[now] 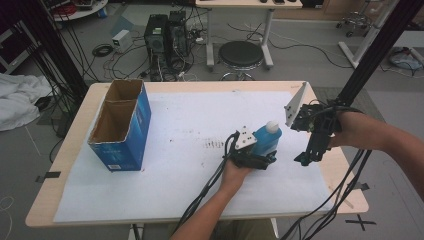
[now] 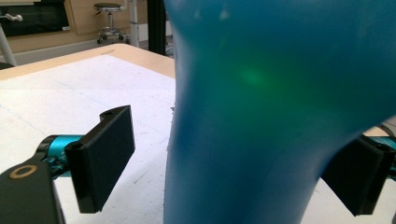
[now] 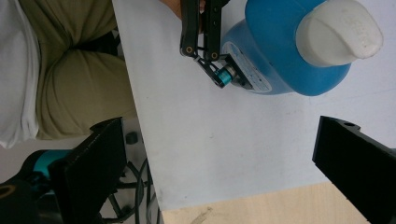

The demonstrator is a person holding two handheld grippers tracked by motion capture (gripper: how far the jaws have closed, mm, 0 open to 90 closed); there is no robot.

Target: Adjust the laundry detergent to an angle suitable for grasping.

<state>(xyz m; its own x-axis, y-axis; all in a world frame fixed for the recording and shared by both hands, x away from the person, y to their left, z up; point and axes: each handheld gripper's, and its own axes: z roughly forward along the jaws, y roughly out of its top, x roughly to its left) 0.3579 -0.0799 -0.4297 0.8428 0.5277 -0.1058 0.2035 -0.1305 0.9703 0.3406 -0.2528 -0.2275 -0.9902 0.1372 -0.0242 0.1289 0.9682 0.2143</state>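
The blue bottle point(image 1: 266, 140) stands upright between the left gripper point(image 1: 260, 159)'s spread jaws, not yet pinched. The right gripper point(image 1: 306, 159) hangs wide open, apart to its right.

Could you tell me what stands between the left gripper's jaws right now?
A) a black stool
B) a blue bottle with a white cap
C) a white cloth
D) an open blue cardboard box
B: the blue bottle with its white cap stands upright on the white sheet between the jaws of the left gripper.
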